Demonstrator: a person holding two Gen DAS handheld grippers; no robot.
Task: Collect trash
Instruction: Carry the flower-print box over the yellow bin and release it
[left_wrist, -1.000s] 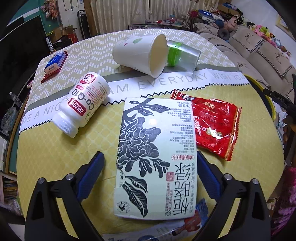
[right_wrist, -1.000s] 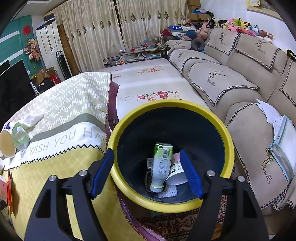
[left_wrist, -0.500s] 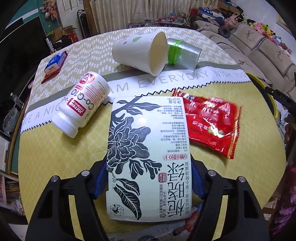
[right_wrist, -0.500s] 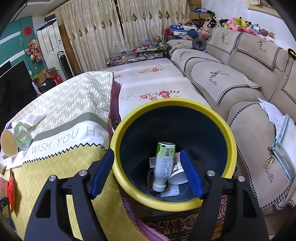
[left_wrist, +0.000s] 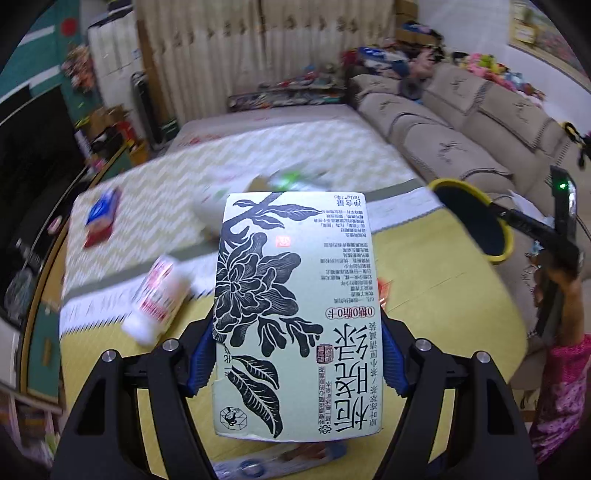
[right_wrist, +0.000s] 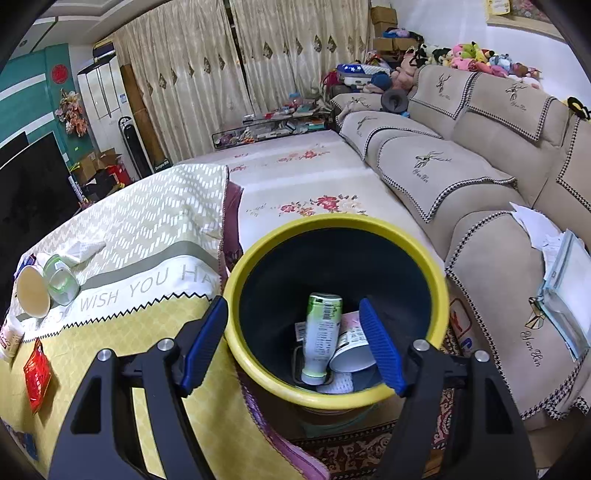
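Note:
My left gripper (left_wrist: 297, 354) is shut on a pale green tea carton (left_wrist: 295, 302) with a black flower print and holds it lifted above the table. My right gripper (right_wrist: 295, 343) is open and empty, hovering over the yellow-rimmed trash bin (right_wrist: 439, 288), which holds a green-labelled bottle (right_wrist: 321, 332) and a white cup (right_wrist: 351, 354). The bin also shows in the left wrist view (left_wrist: 472, 218) at the right. On the table lie a white Co-Q10 bottle (left_wrist: 155, 299), a paper cup (right_wrist: 31, 291), a clear cup with a green band (right_wrist: 61, 278) and a red snack packet (right_wrist: 37, 373).
The table (right_wrist: 110, 354) has a yellow and white patterned cloth. A blue and red box (left_wrist: 101, 218) lies at its far left. A blue wrapper (left_wrist: 280, 458) lies at the near edge. A beige sofa (right_wrist: 480, 184) runs along the right, with papers (right_wrist: 554, 273) on it.
My left gripper closed on the tea carton and lifted it off the table, tilting the view up. The right gripper stayed open above the bin.

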